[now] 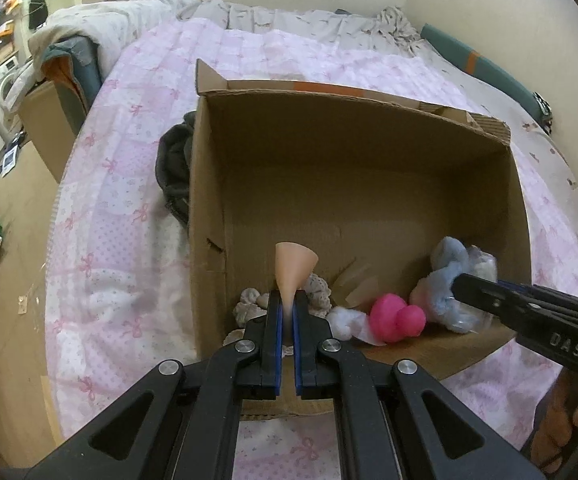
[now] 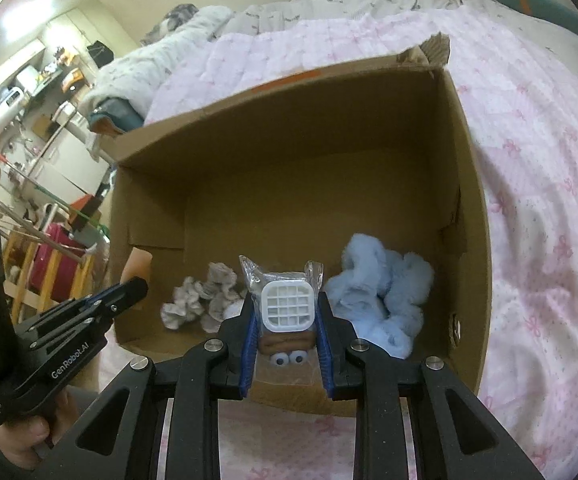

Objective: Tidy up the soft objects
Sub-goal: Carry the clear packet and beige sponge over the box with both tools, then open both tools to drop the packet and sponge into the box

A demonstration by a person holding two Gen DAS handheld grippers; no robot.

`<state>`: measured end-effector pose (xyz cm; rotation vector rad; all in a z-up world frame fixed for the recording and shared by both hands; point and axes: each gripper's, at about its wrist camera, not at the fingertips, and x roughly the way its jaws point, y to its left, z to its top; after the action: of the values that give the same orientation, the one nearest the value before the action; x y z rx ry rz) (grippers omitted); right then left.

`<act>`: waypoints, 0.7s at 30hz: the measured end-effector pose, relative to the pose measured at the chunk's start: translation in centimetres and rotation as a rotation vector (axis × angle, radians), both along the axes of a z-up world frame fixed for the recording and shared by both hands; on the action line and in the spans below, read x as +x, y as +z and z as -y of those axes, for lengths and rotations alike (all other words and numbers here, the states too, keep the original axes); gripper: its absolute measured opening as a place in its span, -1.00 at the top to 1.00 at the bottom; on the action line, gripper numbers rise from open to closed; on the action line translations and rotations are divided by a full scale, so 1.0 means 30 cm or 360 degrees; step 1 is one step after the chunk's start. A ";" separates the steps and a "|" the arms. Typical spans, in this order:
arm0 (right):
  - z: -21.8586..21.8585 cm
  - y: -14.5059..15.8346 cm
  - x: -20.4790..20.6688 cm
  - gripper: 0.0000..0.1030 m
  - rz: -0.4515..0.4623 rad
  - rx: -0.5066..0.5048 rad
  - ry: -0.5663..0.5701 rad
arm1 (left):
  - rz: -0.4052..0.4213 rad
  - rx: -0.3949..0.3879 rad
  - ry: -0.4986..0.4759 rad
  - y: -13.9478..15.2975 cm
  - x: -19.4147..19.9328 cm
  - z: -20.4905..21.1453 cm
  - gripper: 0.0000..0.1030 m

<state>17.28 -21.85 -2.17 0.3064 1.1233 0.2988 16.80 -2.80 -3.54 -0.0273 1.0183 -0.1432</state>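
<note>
Blue-padded jaws of the left gripper [image 1: 287, 308] pinch the narrow end of a peach-coloured cone [image 1: 295, 266], held over the near edge of a cardboard box [image 1: 329, 152]. The right gripper [image 2: 285, 320] clamps a bagged toy [image 2: 287, 312] — white grid on top, brown body, googly eyes — also just above the box. Inside, on the box floor, lie grey scrunchies [image 2: 201, 300], a pink squishy [image 1: 395, 318] and a fluffy blue plush [image 2: 381, 296]. Beyond the box stretches a bed with a pink bow-print quilt [image 1: 121, 200].

The right claw [image 1: 459, 284] reads "DAS"; the left claw [image 2: 139, 286], "GenRobot.AI".
</note>
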 end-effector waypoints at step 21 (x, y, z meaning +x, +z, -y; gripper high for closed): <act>-0.032 -0.021 0.024 0.46 -0.0021 0.0012 0.0026 | 0.0020 -0.0049 0.0001 0.016 -0.002 0.004 0.73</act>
<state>18.01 -20.88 -2.79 0.3064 1.1383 0.3159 16.72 -2.92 -3.07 -0.0544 1.0032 -0.1584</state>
